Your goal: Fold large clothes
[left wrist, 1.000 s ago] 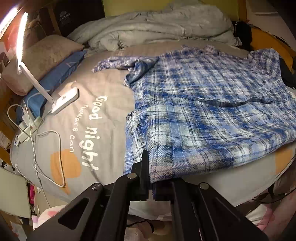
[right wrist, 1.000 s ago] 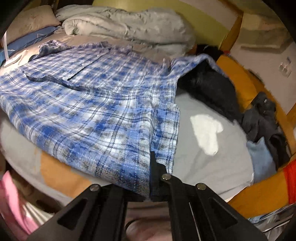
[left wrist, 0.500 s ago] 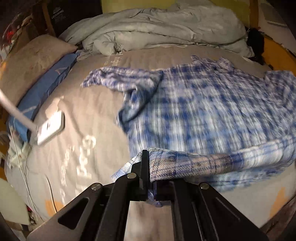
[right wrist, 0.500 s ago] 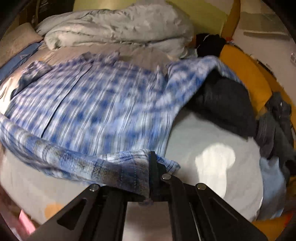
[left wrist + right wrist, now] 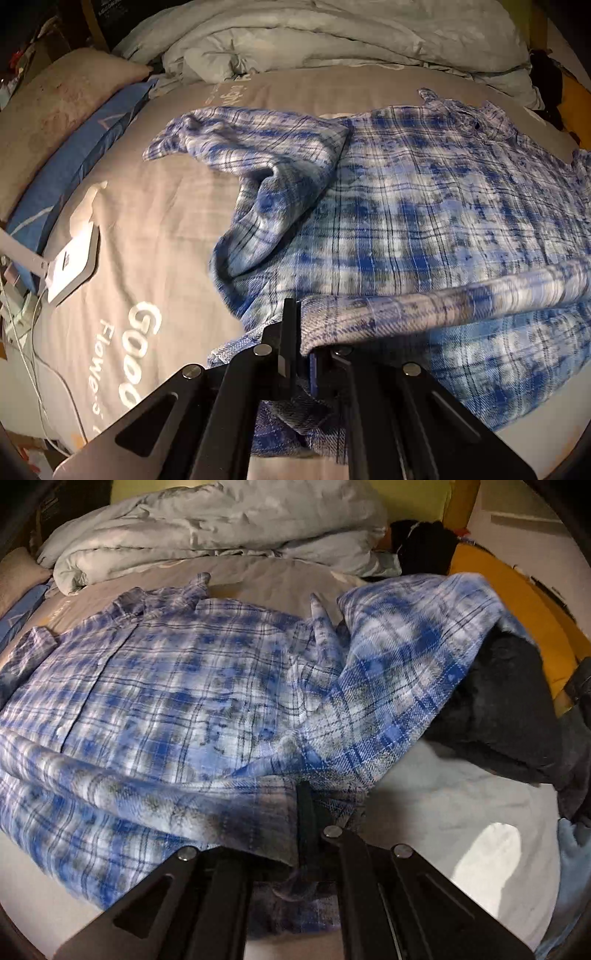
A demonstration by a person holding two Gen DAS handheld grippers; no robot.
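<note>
Left gripper [image 5: 301, 332]: jaws closed on the lower hem of the plaid shirt [image 5: 424, 206]. The clamped hem is raised off the bed and runs as a rolled band toward 3 o'clock, crossing above the shirt body. Loose fabric hangs below the jaws at 6 o'clock.

Right gripper [image 5: 308, 812]: jaws closed on the opposite end of the same hem of the plaid shirt [image 5: 166, 686]. From here the lifted band runs toward 9 o'clock, and fabric bunches under the jaws.

Shirt position: spread over the grey bedsheet [image 5: 166, 206], collar toward 12 o'clock in both views, hem end nearest the cameras.

Left wrist view only:
- One sleeve [image 5: 258, 147], crumpled, lies at 11 o'clock of the jaws, partly on the shirt body and partly on the sheet.
- White printed lettering [image 5: 144, 350] on the sheet at 9 o'clock.
- A white lamp base [image 5: 72, 266] with its cable, farther toward 9 o'clock.
- A blue pillow [image 5: 85, 155] and a beige pillow [image 5: 55, 107] at 10 o'clock.

Right wrist view only:
- The other sleeve [image 5: 417, 664] is draped over a dark garment [image 5: 509, 709] at 2 o'clock.
- A yellow cushion [image 5: 517, 602] lies beyond the dark garment.
- A bright patch of light [image 5: 487, 853] on the sheet at 3 o'clock.

Both views: a rumpled grey duvet [image 5: 332, 37] [image 5: 221, 528] at 12 o'clock, beyond the collar.
</note>
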